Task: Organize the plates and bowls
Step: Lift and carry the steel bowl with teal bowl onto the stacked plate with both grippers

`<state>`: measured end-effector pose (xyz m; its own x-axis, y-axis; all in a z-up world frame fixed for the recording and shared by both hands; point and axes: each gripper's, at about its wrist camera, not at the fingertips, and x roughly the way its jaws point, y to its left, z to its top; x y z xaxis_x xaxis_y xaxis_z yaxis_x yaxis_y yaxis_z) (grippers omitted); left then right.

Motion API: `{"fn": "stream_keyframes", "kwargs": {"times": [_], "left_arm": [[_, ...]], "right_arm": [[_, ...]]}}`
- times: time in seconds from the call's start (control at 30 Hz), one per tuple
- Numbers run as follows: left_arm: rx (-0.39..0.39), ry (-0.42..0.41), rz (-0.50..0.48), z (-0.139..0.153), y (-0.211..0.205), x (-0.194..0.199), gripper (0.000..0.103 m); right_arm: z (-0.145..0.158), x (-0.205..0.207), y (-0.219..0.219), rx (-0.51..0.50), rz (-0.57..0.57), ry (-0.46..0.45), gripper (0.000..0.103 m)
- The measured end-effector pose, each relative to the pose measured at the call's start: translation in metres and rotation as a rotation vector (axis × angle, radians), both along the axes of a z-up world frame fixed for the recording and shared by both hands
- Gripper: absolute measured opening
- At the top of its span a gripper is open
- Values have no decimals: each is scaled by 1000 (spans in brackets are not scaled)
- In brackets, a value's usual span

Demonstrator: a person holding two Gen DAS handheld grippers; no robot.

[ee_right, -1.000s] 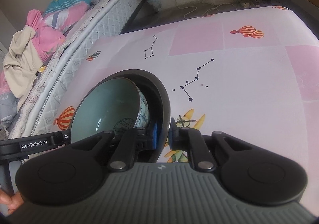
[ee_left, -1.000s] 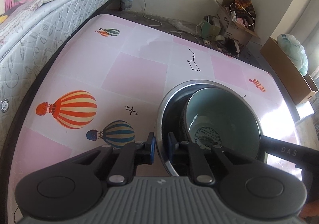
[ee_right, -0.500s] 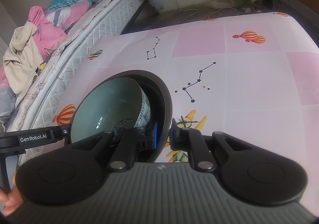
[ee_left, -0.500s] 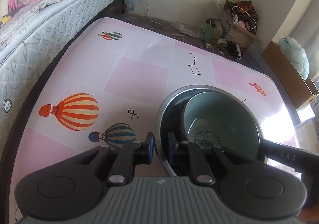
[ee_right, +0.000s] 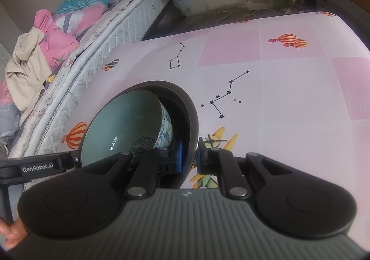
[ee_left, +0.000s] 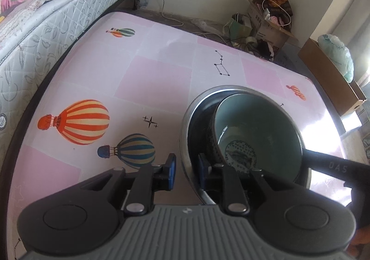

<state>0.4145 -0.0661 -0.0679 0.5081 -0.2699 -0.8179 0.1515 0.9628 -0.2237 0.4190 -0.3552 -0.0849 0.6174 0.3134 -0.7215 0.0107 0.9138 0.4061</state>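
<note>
Bowls sit nested on the table (ee_left: 157,79): a round metal bowl (ee_left: 185,130) with a thin shiny rim and dark inside holds a smaller ceramic bowl (ee_left: 259,125), glazed pale green inside with a dark printed round mark at its bottom; the ceramic one leans toward one side of the metal one rather than sitting centred; the table's cover is smooth and glossy, pink and white squares printed with striped balloons and star patterns.

The left gripper (ee_left: 186,168) straddles the metal bowl's near rim, one blue pad (ee_left: 171,170) outside and one inside; its jaws have just been opening, and a clear gap shows between the outer pad and the rim, so it no longer pinches the bowl.

The right gripper (ee_right: 188,158) is clamped tight on the metal bowl's rim on the opposite side, one pad inside, one outside.

Only the right view shows the ceramic bowl's outer wall, white with a blue pattern, and fingers (ee_right: 11,234) at the lower left corner; only the left view shows the cardboard boxes (ee_left: 330,79) and bags on the floor beyond the table; both show the quilted mattress (ee_left: 46,28) alongside, piled with soft crumpled bedding.
</note>
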Motion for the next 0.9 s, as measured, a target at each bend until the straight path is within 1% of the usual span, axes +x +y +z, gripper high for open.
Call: {"fn": "stream_keyframes", "kwargs": {"times": [0.1, 0.17, 0.23, 0.3, 0.4, 0.57, 0.9], "left_arm": [[-17, -1, 11, -5, 1, 2, 22], [-22, -15, 5, -5, -1, -1, 15], [5, -30, 7, -4, -5, -3, 15], [12, -40, 5, -4, -6, -4, 15], [8, -43, 4, -4, -4, -5, 15], [8, -51, 10, -1, -3, -6, 15], [4, -87, 15, 18, -3, -11, 16]], "right_arm": [[0, 2, 2, 0, -2, -1, 10], [-2, 4, 2, -2, 0, -1, 10], [-4, 5, 3, -4, 1, 0, 10], [-3, 5, 5, -20, 2, -8, 10], [-1, 3, 10, -58, 12, -21, 11], [1, 0, 13, -64, 18, -33, 11], [15, -2, 13, -65, 18, -58, 12]]}}
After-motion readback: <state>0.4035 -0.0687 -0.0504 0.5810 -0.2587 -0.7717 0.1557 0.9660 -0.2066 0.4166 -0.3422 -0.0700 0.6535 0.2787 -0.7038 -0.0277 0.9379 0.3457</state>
